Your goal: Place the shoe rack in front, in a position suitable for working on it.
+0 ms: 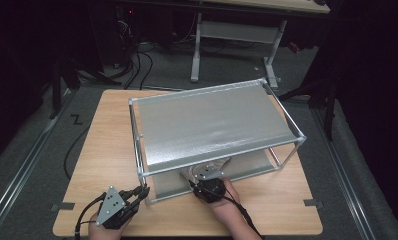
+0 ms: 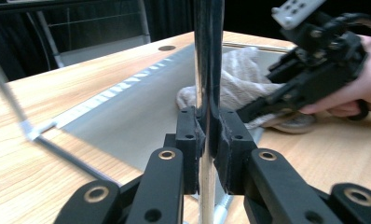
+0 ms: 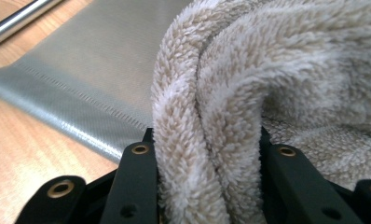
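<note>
A 2-tier metal-framed rack (image 1: 214, 120) stands on the worktop (image 1: 102, 150), toward its far right. A towel (image 3: 267, 93) lies on the rack's lower shelf (image 2: 137, 121), at the near edge, under the upper shelf. The right tool (image 1: 203, 181) reaches in from the near side and is clamped on a fold of the towel. The left tool (image 1: 142, 191) sits at the rack's near left corner, clamped on the upright post (image 2: 207, 70) there. The 2 tools are near each other, left of centre along the worktop's near edge.

Black left gripper (image 1: 143, 190) topped with grey three-cornered plate (image 1: 110, 205) dotted with holes; black cable (image 1: 85, 215) trailing. Black right gripper (image 3: 207, 154), same plate. Matte black fingers (image 2: 188, 140), brass-ringed pivots (image 2: 167, 154). Bare forearms, no sleeves.
</note>
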